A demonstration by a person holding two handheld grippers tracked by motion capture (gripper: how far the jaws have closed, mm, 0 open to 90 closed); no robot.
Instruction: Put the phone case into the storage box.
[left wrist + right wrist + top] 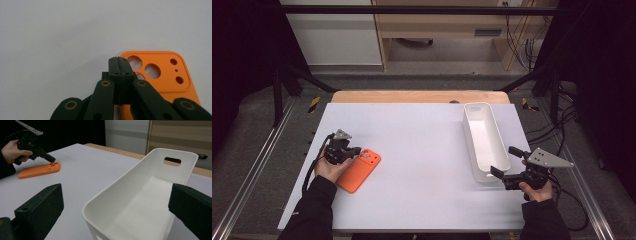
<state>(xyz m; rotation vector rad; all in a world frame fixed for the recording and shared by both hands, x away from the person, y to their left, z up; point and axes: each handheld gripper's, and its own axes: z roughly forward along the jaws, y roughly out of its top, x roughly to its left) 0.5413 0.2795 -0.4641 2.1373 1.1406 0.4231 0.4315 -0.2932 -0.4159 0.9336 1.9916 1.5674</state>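
Note:
An orange phone case (358,171) lies flat at the table's left, camera cut-outs toward the far end. My left gripper (357,151) is shut with nothing between its jaws, its tips just over the case's cut-out corner. In the left gripper view the closed jaws (119,60) overlap the case (162,75) near its round holes; I cannot tell whether they touch it. A long white bin (484,140) stands at the right. My right gripper (505,161) is open wide at the bin's near right corner. In the right gripper view its jaws (115,205) frame the empty bin (150,182) without touching.
The white table top (422,150) has a wooden strip (419,96) along its far edge. Black frame posts and cables stand at both sides. The right gripper view also shows the other hand's gripper (51,159) over the case (40,170).

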